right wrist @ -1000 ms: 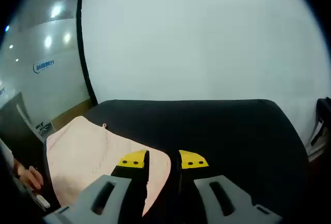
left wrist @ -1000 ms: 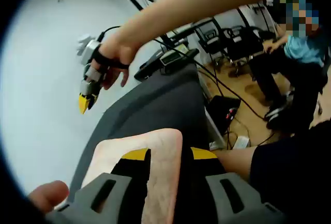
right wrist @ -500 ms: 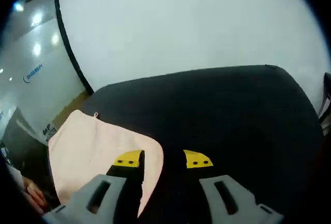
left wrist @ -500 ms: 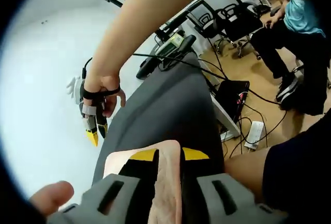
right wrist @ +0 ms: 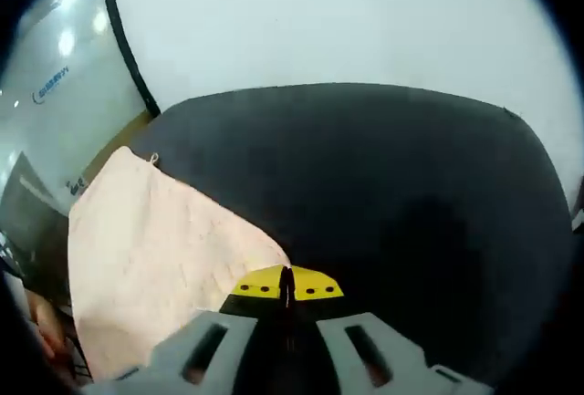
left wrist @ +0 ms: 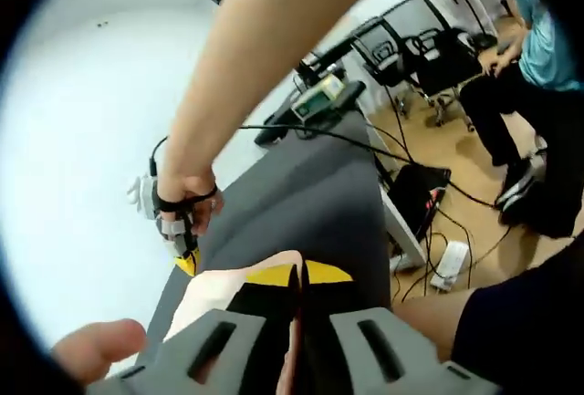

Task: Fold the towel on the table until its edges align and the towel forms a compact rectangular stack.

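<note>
From the left gripper view, the left tongs (left wrist: 294,278) had their yellow tips pressed together on an edge of the pale pink towel (left wrist: 212,287) — a thin strip of cloth ran down between the jaws, so I judged them clamped on it. The towel lay on the dark counter (left wrist: 310,199), near its nearer end. Further along the same edge, a bare arm reached down with the right tongs (left wrist: 187,258) at the towel's far corner, their yellow tip low against the cloth. Beyond the counter stood black office chairs (left wrist: 429,53), cables on a wooden floor, and a seated person in a blue top (left wrist: 552,35).

From the right gripper view, the right tongs (right wrist: 286,284) were closed tip to tip right at the towel's (right wrist: 146,244) corner, where the pink cloth met the bare black counter (right wrist: 383,185). Whether cloth was actually caught between them I could not tell — the tips covered the spot. The towel spread off to the left, flat and wide.

Both tongs sat along one edge, I supposed so that the edge could be carried over evenly onto the opposite one. The fold looked barely begun.
</note>
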The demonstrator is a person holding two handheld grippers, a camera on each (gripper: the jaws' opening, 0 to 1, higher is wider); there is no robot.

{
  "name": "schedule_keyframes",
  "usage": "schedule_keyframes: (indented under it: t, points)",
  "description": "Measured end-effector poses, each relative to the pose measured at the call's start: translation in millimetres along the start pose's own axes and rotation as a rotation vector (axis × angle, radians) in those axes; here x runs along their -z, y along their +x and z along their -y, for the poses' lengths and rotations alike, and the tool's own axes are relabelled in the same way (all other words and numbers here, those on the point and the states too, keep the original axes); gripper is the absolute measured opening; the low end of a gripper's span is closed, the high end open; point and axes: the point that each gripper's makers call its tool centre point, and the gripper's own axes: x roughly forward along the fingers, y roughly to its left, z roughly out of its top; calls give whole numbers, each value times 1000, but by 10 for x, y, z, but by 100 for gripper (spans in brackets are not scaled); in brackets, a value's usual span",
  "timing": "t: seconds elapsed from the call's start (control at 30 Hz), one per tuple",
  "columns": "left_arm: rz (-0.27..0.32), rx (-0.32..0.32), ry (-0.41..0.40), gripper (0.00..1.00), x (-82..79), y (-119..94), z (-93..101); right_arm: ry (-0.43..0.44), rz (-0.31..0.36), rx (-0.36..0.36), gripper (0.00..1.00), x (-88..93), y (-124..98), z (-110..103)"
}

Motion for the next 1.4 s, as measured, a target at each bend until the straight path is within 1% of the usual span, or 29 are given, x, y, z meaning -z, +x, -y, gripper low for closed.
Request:
schedule_keyframes:
  t: [0.07, 0.1, 0.17, 0.2, 0.23, 0.27, 0.3, 0.33, 0.37, 0.43, 0.47, 0.5, 0.53, 0.57, 0.63, 0.67, 0.73, 0.77, 0.8, 0.9, 0.93, 0.97, 1.0, 1.03, 1.1, 1.23, 1.3, 1.33, 1.4]
  points:
    - [33, -28, -24, 0, -58, -18, -62, 76, 52, -20, 0, -124, -65, -13]
    - [42, -44, -34, 0, -76, -41, -108, 48, 59, -22, 0, -168, -105, 5]
    - [38, -37, -33, 0, -64, -42, -115, -97, 43, 4, 0, -161, -103, 37]
    - [32, -43, -33, 0, -54, -31, -126, -109, 31, -30, 0, -126, -78, -11]
    - [33, -46, -30, 1, -53, -38, -133, -68, 13, -71, 1, -84, -40, -71]
    - [35, -45, -32, 1, -55, -42, -135, -23, -15, -136, 7, -37, -18, -175]
    - [40, -45, -36, 1, -63, -49, -135, 40, -29, -169, 19, 1, 21, -215]
    - [39, -51, -37, 1, -64, -54, -140, 69, -49, -176, 32, 42, 48, -210]
    - [39, -57, -37, 1, -66, -57, -153, 61, -76, -146, 34, 121, 74, -141]
    - [52, -90, -47, 0, -103, -117, -220, 50, -89, -85, 24, 196, 98, -12]
    - [56, -130, -55, 0, -125, -176, -292, 54, -87, -96, 23, 231, 85, -50]
    - [80, -156, -45, 0, -186, -242, -345, 70, -81, -102, 24, 238, 63, -40]
    - [90, -173, -51, 0, -212, -281, -377, 139, -68, -118, 24, 200, 26, -21]
    - [91, -179, -57, 0, -222, -309, -393, 155, -65, -127, 24, 185, 11, -11]
    - [106, -190, -71, 0, -248, -352, -441, 248, -54, -170, 23, 159, -64, 32]
    - [111, -195, -83, 0, -253, -360, -459, 301, -58, -196, 24, 186, -78, 59]
    - [114, -191, -82, 0, -259, -351, -447, 371, -64, -253, 25, 239, -55, 1]
    - [116, -199, -77, 0, -264, -350, -458, 404, -97, -248, 26, 305, -37, 0]
    - [116, -200, -72, 0, -269, -348, -462, 384, -70, -257, 24, 329, -31, -87]
    - [120, -199, -73, 1, -276, -307, -465, 454, -80, -290, 22, 303, 15, -120]
    - [119, -196, -73, 1, -273, -313, -465, 435, -79, -280, 17, 327, 25, -146]
    - [119, -191, -78, 1, -265, -304, -458, 347, -89, -238, 8, 413, 42, -141]
    - [117, -190, -80, 1, -256, -274, -445, 303, -85, -209, 3, 431, 71, -118]
    - [114, -190, -79, 1, -244, -260, -440, 337, -78, -229, 2, 423, 74, -212]
    - [107, -189, -77, 1, -218, -272, -449, 370, -44, -232, 1, 294, 75, -169]
    - [94, -194, -98, 1, -159, -239, -466, 336, -3, -159, 1, 89, 4, 7]
    - [108, -219, -110, 1, -188, -245, -508, 349, 32, -151, 1, -56, -105, 30]
    - [128, -246, -120, 1, -231, -267, -551, 350, 40, -147, 1, -94, -153, 20]
    - [148, -268, -136, 1, -317, -303, -561, 344, 62, -131, 1, -223, -229, 42]
